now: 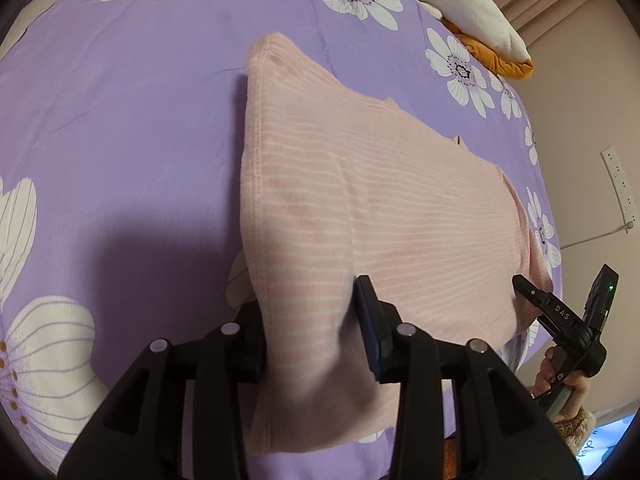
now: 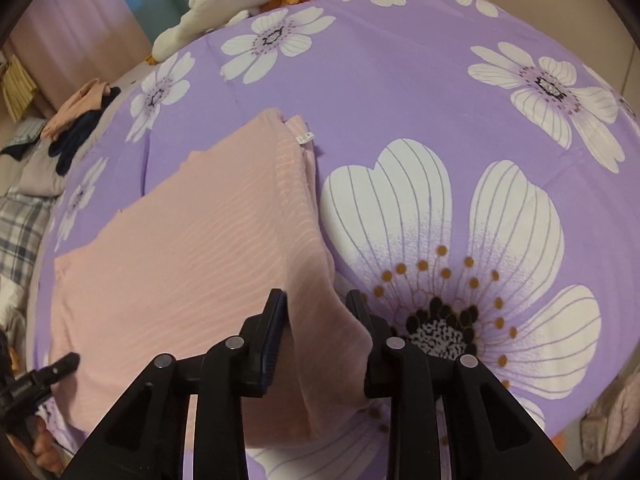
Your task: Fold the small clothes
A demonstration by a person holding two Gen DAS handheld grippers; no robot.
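Currently the pink striped garment (image 1: 380, 208) lies folded on the purple flowered bedsheet (image 1: 120, 120), centre frame in both views. Left gripper (image 1: 312, 320): jaws partly apart, a fold of the garment's near edge between them, pads not pressing. Right gripper (image 2: 316, 320): likewise partly apart around the opposite edge fold. White plush toy (image 2: 208, 8) at upper left.

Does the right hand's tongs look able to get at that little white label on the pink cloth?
Probably yes. The small white label lies exposed at the far end of the pink striped knitted garment, straight ahead of the right tongs; nothing lies between, though garment cloth sits between its fingers.
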